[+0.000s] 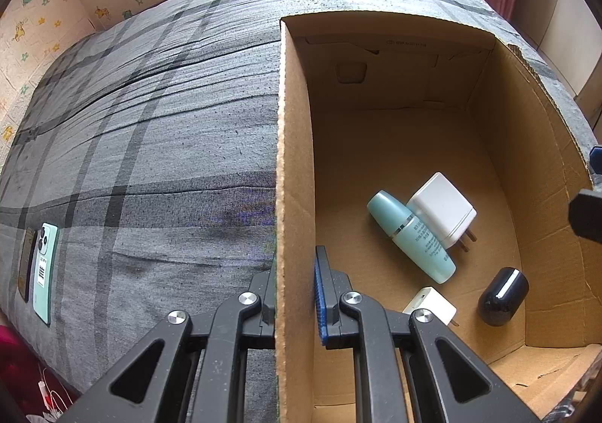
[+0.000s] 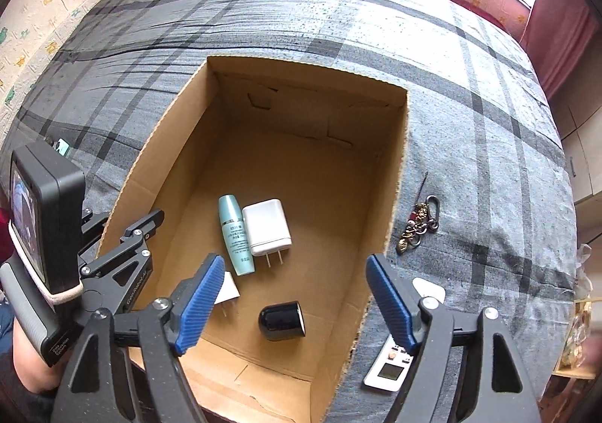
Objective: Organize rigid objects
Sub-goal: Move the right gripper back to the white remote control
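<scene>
An open cardboard box (image 1: 295,122) stands on a grey plaid bed. My left gripper (image 1: 295,295) is shut on the box's left wall, one finger outside and the blue pad inside. On the box floor lie a teal bottle (image 2: 235,235), a white charger (image 2: 266,225) touching it, a smaller white plug (image 2: 227,289) and a black cylinder (image 2: 282,321) on its side. My right gripper (image 2: 294,261) hangs open above the near part of the box (image 2: 400,159). Nothing is between its blue pads, and the black cylinder lies below them.
On the bedcover right of the box lie a keychain (image 2: 417,223), a white remote (image 2: 389,366) and a small white item (image 2: 429,289). Two phones (image 1: 39,268) lie at the bed's left edge. A patterned wall and a red curtain (image 2: 557,28) border the bed.
</scene>
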Available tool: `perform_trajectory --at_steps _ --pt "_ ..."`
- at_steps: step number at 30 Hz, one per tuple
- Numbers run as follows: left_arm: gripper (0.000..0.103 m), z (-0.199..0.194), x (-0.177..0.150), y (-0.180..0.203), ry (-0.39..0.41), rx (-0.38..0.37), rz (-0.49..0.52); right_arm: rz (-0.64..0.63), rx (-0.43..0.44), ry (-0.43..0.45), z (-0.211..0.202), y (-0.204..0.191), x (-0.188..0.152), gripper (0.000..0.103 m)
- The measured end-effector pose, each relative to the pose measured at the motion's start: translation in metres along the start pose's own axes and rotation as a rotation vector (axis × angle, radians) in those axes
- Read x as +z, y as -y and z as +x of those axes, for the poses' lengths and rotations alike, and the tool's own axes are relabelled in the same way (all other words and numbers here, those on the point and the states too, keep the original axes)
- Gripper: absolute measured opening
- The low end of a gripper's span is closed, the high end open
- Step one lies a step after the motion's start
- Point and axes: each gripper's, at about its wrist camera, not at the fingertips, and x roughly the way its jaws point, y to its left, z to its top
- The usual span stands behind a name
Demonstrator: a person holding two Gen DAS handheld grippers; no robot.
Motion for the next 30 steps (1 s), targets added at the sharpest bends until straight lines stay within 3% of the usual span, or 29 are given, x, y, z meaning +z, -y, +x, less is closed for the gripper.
perform_trajectory --at_steps 5,18,30 --pt "0.015 0.000 0.000 0.001 0.000 0.000 -0.002 0.048 -0.008 0.023 -0.012 0.024 -0.001 0.100" --pt "0.015 0.000 -0.001 0.001 0.000 0.003 0.001 0.143 -0.106 0.036 -0.024 0.089 -0.028 0.101" --pt "0.015 -0.001 -0.001 0.001 -0.001 0.003 -0.001 0.233 -0.142 -0.030 0.011 0.129 -0.056 0.101"
